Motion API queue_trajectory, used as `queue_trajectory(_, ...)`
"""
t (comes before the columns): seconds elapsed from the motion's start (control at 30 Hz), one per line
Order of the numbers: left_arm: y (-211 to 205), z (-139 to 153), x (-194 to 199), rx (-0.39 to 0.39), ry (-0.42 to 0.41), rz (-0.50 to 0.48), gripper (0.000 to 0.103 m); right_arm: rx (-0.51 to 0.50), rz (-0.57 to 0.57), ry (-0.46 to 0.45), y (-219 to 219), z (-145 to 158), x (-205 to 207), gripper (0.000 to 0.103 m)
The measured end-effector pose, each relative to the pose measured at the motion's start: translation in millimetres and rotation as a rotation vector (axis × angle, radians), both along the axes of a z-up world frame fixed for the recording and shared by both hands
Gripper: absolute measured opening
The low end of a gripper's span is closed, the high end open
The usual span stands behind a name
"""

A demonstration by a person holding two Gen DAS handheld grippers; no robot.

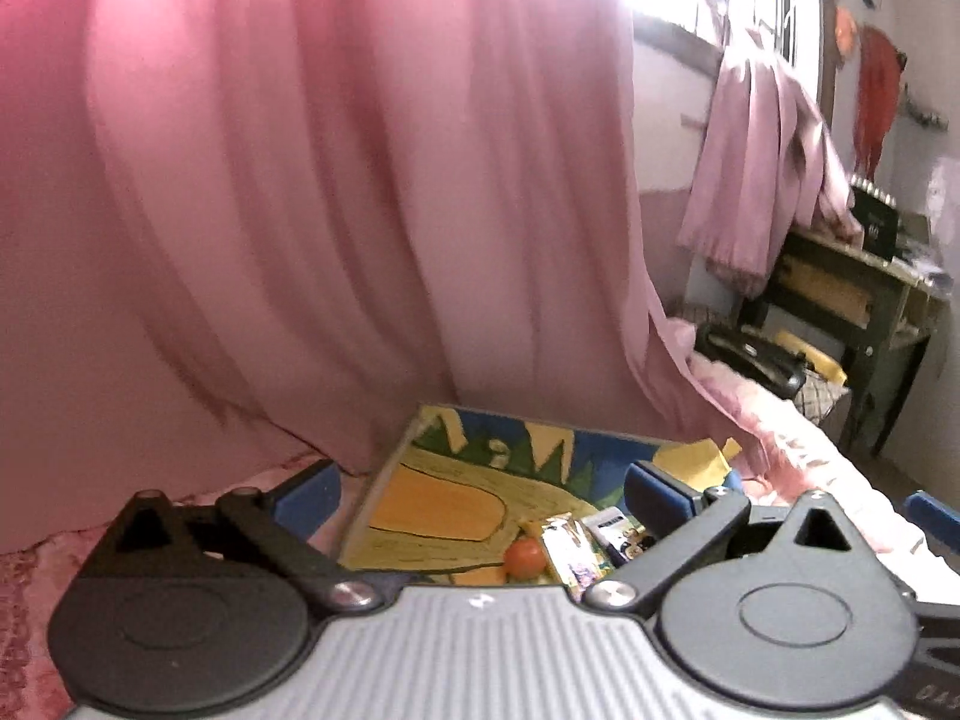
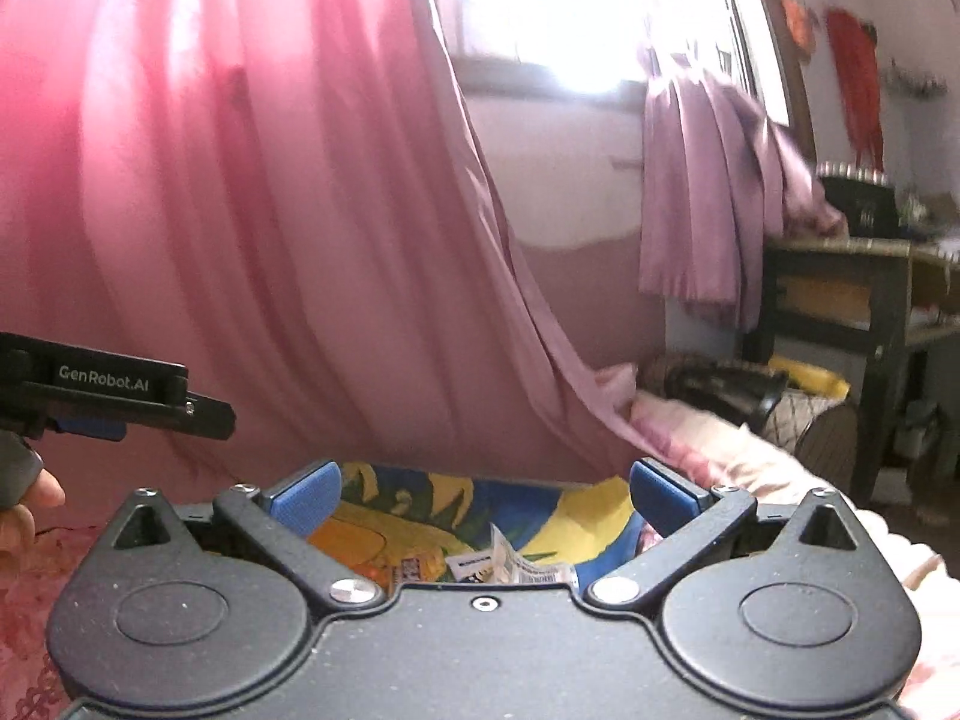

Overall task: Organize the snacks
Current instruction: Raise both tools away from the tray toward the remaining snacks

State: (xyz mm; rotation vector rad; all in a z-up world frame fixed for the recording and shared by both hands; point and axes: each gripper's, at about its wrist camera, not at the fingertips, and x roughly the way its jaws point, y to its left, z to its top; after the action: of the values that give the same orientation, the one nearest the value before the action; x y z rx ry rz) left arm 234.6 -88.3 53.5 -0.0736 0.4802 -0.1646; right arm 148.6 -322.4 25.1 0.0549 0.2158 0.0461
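Both grippers — left gripper (image 1: 480, 486) and right gripper (image 2: 486, 492) — gape wide, holding nothing. Snack packets (image 1: 576, 546) lie in the colourful tray (image 1: 480, 468) just beyond; sorting looks largely done — remainder hidden.

A colourful box (image 1: 480, 498) printed in yellow, orange, blue and green lies open on the pink bedspread, holding a small round orange snack (image 1: 523, 558), a gold-wrapped packet (image 1: 570, 546) just beside it and a white-and-dark packet (image 1: 618, 531) further right.
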Motion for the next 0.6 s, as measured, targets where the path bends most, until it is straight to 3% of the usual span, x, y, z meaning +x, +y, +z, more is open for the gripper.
queue_trajectory(0.3,50.0,5.4,-66.3,0.033,-0.086,0.032,0.103,0.015,0.027,-0.052,30.4,12.9,-60.1,0.102)
queue_trajectory(0.6,82.8,-7.1,-105.2,0.070,-0.060,0.041,0.103,0.025,0.074,-0.005,62.5,5.0,-97.2,0.102)
